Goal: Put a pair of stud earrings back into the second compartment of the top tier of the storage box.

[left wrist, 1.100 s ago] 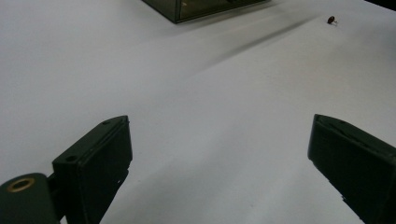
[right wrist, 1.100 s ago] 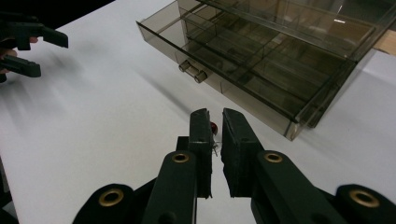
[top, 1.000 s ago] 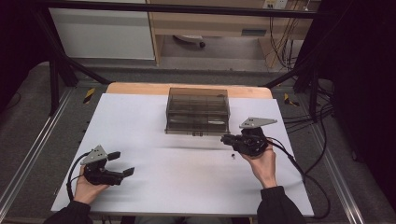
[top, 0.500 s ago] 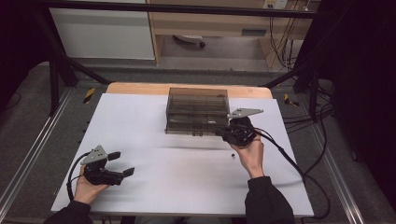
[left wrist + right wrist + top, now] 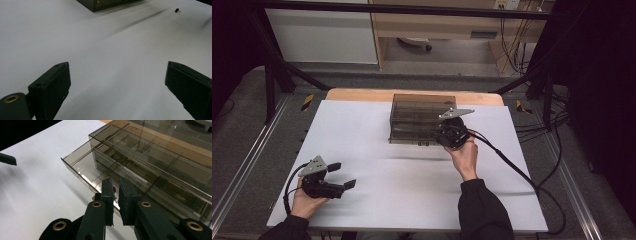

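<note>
A smoky clear drawer cabinet stands at the back middle of the white table. Its bottom drawer is pulled out. My right gripper is at the cabinet's front right corner, just above the open drawer. Its jaws are nearly closed on a small red component with thin wire legs. At the near left my left gripper rests low over the table, open and holding nothing. Another small dark component lies loose on the table.
A cable trails from the right gripper across the table's right side. A strip of bare wood runs behind the cabinet. Dark frame bars and metal rails flank the table.
My right gripper has moved away from the person, from the right middle of the table up to the cabinet's front. The left gripper has stayed put.
</note>
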